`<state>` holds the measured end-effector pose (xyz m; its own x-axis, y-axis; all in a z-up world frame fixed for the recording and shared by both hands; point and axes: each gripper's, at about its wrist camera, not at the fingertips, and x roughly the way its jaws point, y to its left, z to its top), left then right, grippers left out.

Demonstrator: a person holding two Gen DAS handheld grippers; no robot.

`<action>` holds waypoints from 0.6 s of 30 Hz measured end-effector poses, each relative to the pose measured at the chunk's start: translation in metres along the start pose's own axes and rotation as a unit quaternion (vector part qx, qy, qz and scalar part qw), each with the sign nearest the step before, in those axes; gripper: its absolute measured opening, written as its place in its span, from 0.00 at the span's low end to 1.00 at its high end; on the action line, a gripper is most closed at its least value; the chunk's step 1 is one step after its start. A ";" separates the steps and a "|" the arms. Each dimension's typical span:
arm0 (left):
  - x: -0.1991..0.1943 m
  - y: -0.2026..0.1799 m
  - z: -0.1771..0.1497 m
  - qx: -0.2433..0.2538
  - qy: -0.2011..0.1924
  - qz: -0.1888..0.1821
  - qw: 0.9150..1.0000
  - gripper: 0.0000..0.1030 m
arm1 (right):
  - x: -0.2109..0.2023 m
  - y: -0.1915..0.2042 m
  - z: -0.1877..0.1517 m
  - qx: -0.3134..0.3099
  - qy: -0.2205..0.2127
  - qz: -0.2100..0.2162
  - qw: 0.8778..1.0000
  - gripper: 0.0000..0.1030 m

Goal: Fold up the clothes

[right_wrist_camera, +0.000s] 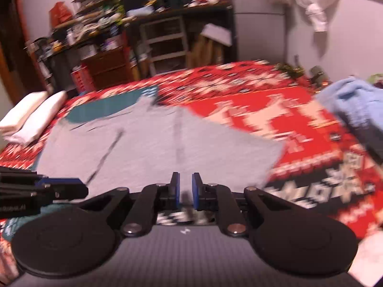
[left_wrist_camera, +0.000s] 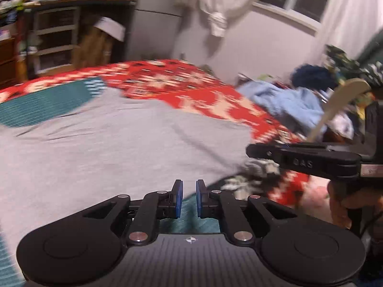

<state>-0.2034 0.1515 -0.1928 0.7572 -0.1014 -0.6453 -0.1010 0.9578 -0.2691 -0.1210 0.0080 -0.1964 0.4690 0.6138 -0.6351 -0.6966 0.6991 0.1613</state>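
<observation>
A grey garment with teal sleeves [left_wrist_camera: 115, 141] lies spread flat on a red patterned blanket [left_wrist_camera: 191, 83]; it also shows in the right wrist view [right_wrist_camera: 155, 148]. My left gripper [left_wrist_camera: 189, 191] hovers over the garment's near edge, its blue pads a small gap apart with nothing between them. My right gripper [right_wrist_camera: 185, 186] hovers over the garment's near edge too, jaws slightly apart and empty. The right gripper shows from the side in the left wrist view [left_wrist_camera: 263, 153], and the left gripper shows at the left of the right wrist view [right_wrist_camera: 71, 189]. Both views are motion-blurred.
A light blue cloth pile [left_wrist_camera: 287, 102] lies at the bed's right [right_wrist_camera: 354, 100]. Folded white cloths [right_wrist_camera: 31, 117] sit at the bed's left. Cluttered shelves and drawers [right_wrist_camera: 115, 47] stand behind the bed. A white garment [right_wrist_camera: 313, 7] hangs on the wall.
</observation>
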 end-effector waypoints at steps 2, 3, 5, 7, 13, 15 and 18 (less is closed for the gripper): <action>0.014 -0.017 0.006 0.021 0.011 -0.019 1.000 0.09 | -0.006 -0.018 0.000 0.013 -0.007 -0.022 1.000 0.11; 0.022 -0.026 0.010 0.033 0.016 -0.026 0.999 0.09 | -0.008 -0.028 0.000 0.023 -0.008 -0.032 0.999 0.11; 0.038 -0.043 0.017 0.061 0.022 -0.031 0.997 0.13 | -0.013 -0.048 -0.002 0.045 -0.013 -0.048 0.998 0.11; 0.054 -0.058 0.025 0.083 0.028 -0.029 0.996 0.21 | -0.018 -0.066 -0.004 0.061 -0.019 -0.060 0.996 0.11; 0.096 -0.088 0.048 0.132 0.037 -0.027 0.990 0.31 | -0.019 -0.103 -0.009 0.120 -0.030 -0.059 0.990 0.12; 0.110 -0.093 0.052 0.138 0.043 -0.024 0.989 0.31 | -0.019 -0.109 -0.009 0.132 -0.034 -0.055 0.989 0.12; 0.127 -0.099 0.057 0.143 0.054 -0.020 0.988 0.31 | -0.018 -0.115 -0.010 0.144 -0.040 -0.051 0.987 0.12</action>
<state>-0.0609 0.0594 -0.2075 0.6825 -0.1539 -0.7145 0.1261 0.9877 -0.0923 -0.0546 -0.0876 -0.2110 0.5783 0.5539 -0.5990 -0.4654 0.8270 0.3155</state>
